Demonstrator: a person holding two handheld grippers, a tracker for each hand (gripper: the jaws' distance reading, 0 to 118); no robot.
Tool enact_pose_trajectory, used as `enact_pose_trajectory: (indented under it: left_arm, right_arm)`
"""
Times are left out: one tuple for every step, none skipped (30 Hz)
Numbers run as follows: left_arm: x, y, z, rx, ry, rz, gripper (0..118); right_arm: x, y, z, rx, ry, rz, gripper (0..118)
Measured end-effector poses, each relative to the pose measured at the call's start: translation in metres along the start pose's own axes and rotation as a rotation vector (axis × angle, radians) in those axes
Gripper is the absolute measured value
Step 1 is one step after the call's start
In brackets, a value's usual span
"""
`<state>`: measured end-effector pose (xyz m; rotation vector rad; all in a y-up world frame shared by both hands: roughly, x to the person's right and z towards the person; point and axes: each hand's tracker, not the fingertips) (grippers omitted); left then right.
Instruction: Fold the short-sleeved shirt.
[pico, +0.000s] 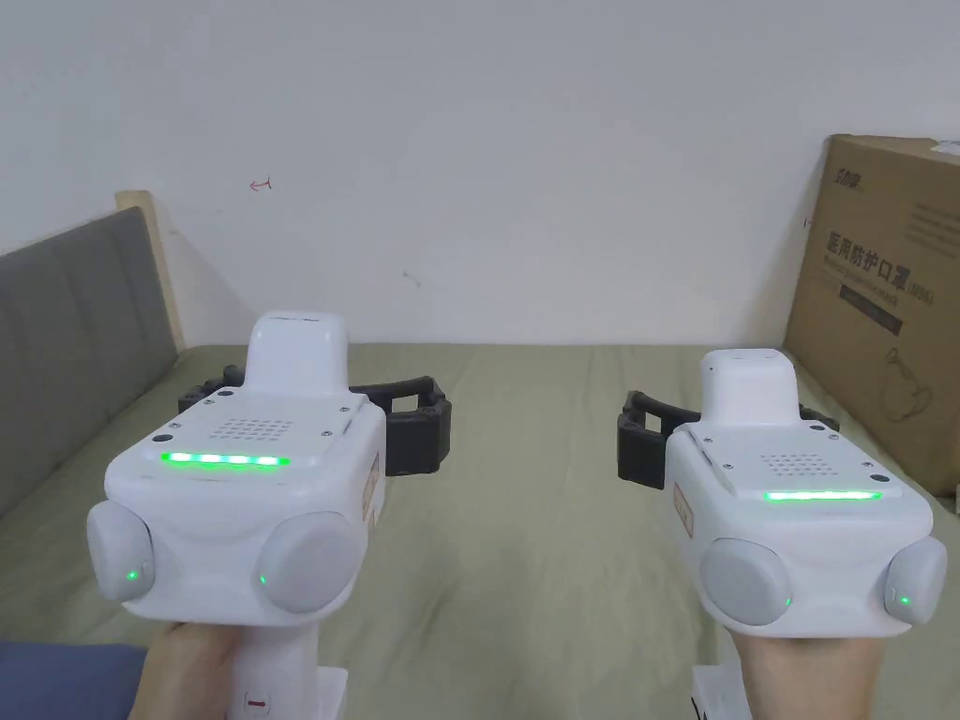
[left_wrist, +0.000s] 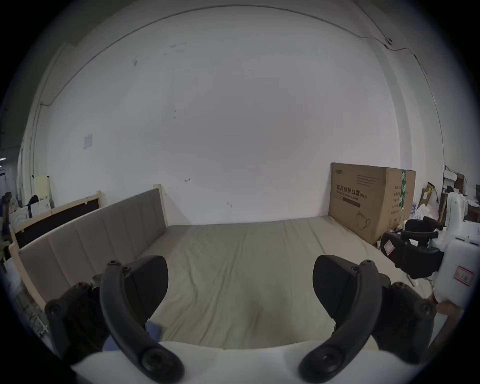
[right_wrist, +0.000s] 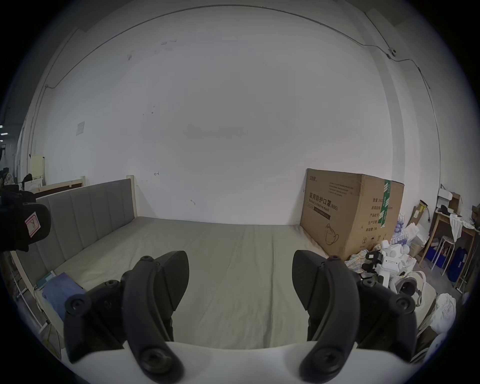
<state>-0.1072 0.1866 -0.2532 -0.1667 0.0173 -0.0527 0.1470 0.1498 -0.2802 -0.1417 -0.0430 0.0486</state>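
A blue cloth (right_wrist: 62, 288) lies at the bed's near left edge, partly hidden behind my jaws; its corner (pico: 56, 680) peeks in at the bottom left of the head view. I cannot tell whether it is the shirt. My left gripper (pico: 314, 408) is held up over the olive sheet (pico: 525, 525), open, with nothing between its jaws (left_wrist: 240, 267). Level with it on the right, my right gripper (pico: 729, 427) is also open and empty (right_wrist: 241, 259). Each gripper shows at the edge of the other's view: the right gripper (left_wrist: 413, 257) and the left gripper (right_wrist: 23, 226).
A large cardboard box (pico: 881, 309) stands on the bed's far right against the white wall. A grey padded headboard (pico: 75, 347) runs along the left side. Spare gripper devices (right_wrist: 387, 259) and cloths lie at the bed's right edge, beside a stool and a desk.
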Motion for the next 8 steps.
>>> enact_pose_trajectory:
  left_arm:
    - [0.0013,0.0005,0.0010,-0.006,0.005,-0.008,113]
    - [0.0026,-0.0015,0.0023,0.019,0.013,-0.023,113]
    - [0.0033,-0.0040,0.0044,0.055,0.018,-0.036,113]
    - [0.0035,-0.0071,0.0082,0.086,-0.001,-0.054,113]
    - [0.0033,-0.0080,0.0097,0.106,-0.009,-0.042,113]
    - [0.0042,-0.0081,0.0091,0.085,0.000,-0.041,113]
    - [0.0049,-0.0074,0.0080,0.077,0.002,-0.046,113]
    - [0.0051,-0.0079,0.0071,0.078,0.002,-0.046,113]
  right_arm:
    - [0.0004,-0.0002,-0.0001,0.000,-0.002,0.001,89]
    - [0.0010,-0.0004,-0.0004,-0.002,-0.003,0.000,89]
    - [0.0014,-0.0004,-0.0007,-0.004,-0.005,-0.003,89]
    - [0.0019,-0.0007,-0.0010,-0.006,-0.005,-0.006,89]
    - [0.0024,-0.0009,-0.0013,-0.008,-0.006,-0.009,89]
    - [0.0027,-0.0011,-0.0013,-0.009,-0.006,-0.012,89]
    - [0.0030,-0.0015,-0.0016,-0.007,-0.007,-0.014,89]
    - [0.0031,-0.0016,-0.0018,-0.008,-0.009,-0.016,89]
